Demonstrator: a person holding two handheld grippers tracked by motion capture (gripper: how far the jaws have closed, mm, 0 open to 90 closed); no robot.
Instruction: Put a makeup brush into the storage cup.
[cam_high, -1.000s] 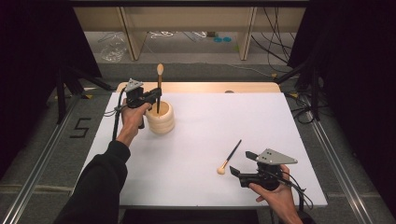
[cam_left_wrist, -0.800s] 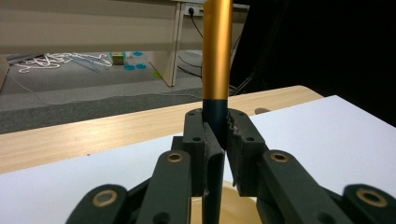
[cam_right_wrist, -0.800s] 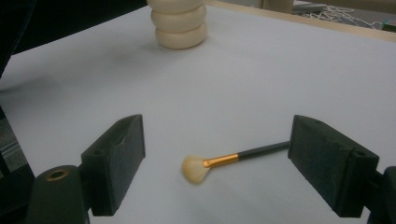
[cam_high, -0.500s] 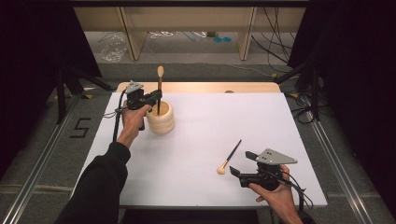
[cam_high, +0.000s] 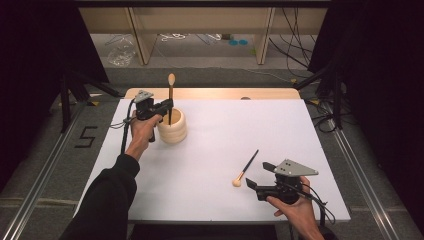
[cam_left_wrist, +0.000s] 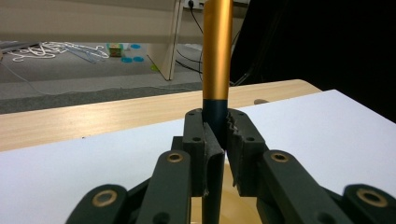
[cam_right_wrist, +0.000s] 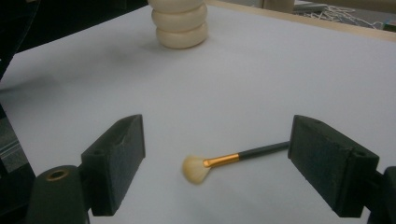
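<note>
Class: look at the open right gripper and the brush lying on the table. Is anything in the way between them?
Nothing visible. The right gripper is open, and the brush lies flat on bare white table just ahead of its jaws. The ribbed holder stands far beyond, off that path.

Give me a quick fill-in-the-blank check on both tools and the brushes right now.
1. The left tool is shut on the handle of an upright ____.
2. That brush stands in a cream, ribbed ____.
3. The right tool has its jaws ____.
4. The second brush lies flat on the white table, its bristles toward the person's ____ side.

Missing words: brush; holder; open; left
</note>
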